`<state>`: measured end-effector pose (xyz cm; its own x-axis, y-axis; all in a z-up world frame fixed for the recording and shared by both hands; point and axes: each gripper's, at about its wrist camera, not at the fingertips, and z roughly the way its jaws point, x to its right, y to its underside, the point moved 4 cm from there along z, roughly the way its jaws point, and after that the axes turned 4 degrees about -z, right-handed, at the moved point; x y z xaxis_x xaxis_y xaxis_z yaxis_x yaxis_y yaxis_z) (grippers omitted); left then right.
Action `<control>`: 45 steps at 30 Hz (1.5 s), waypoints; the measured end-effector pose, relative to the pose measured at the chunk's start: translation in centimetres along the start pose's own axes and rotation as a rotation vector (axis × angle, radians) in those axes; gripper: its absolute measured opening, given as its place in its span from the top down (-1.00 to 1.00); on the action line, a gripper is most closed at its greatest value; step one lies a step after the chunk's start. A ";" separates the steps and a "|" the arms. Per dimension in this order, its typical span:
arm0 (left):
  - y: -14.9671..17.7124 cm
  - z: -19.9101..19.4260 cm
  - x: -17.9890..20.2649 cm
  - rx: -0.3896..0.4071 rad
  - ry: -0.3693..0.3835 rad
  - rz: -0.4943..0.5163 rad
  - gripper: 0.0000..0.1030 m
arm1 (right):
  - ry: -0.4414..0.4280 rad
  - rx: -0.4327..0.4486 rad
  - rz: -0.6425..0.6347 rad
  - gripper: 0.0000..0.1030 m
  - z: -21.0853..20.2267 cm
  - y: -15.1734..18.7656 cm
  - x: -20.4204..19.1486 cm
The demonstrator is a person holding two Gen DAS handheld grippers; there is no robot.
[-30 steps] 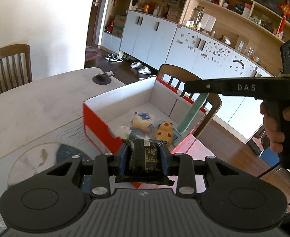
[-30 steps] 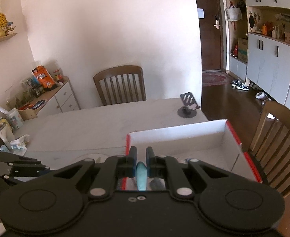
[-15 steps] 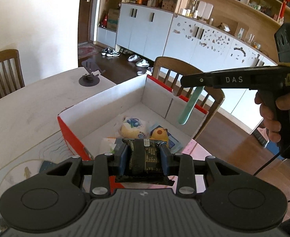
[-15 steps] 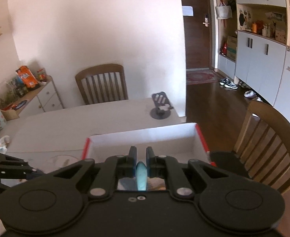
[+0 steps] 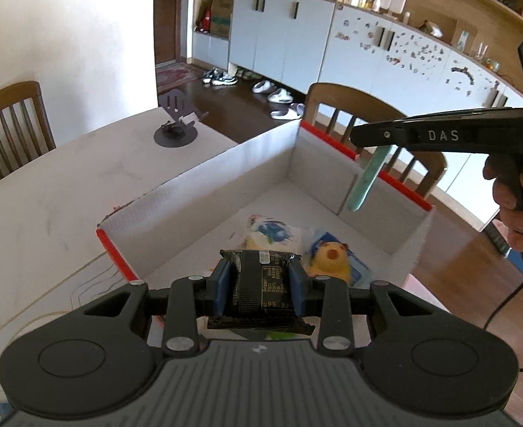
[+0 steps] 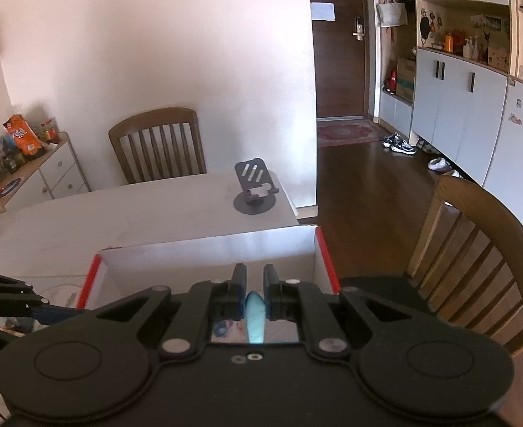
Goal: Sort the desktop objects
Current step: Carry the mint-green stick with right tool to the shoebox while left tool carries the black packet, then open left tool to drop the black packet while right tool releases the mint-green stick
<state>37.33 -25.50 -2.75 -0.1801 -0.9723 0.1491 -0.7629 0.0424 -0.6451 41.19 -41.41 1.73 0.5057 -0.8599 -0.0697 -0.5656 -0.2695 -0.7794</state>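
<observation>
My left gripper [image 5: 259, 279] is shut on a black snack packet [image 5: 260, 288] and holds it over the near edge of the open red-rimmed white box [image 5: 225, 167]. Inside the box lie a yellow-and-blue snack bag [image 5: 272, 233] and a yellow toy packet [image 5: 330, 258]. My right gripper [image 6: 253, 284] is shut on a teal stick-shaped object [image 6: 254, 316], which hangs down over the box's far right side in the left wrist view [image 5: 368, 178]. The right gripper also shows there [image 5: 371, 138]. The box shows below the right gripper [image 6: 208, 252].
A grey phone stand [image 5: 176, 124] stands on the white table [image 5: 47, 195] beyond the box; it also shows in the right wrist view [image 6: 254, 188]. Wooden chairs stand at the table's far side [image 6: 158, 146] and right side [image 6: 475, 259]. Cabinets line the room behind.
Both grippers have moved forward over the box with their loads; the box now fills more of the left wrist view. Both grips are unchanged.
</observation>
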 end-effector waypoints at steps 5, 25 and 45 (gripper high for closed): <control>-0.8 1.9 -0.6 -0.015 -0.042 0.023 0.36 | 0.007 -0.013 -0.004 0.83 2.2 0.3 0.6; -2.3 7.9 -1.3 -0.122 -0.091 0.058 0.36 | -0.006 -0.048 -0.020 0.83 7.8 0.9 1.7; -1.5 9.1 -1.8 -0.175 -0.078 0.040 0.34 | -0.035 -0.241 -0.098 0.80 8.1 5.5 2.2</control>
<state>44.47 -25.95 -8.82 -0.1687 -0.9836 0.0633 -0.8539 0.1138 -0.5078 44.51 -41.29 -7.72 0.5860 -0.8099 -0.0258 -0.6491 -0.4501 -0.6133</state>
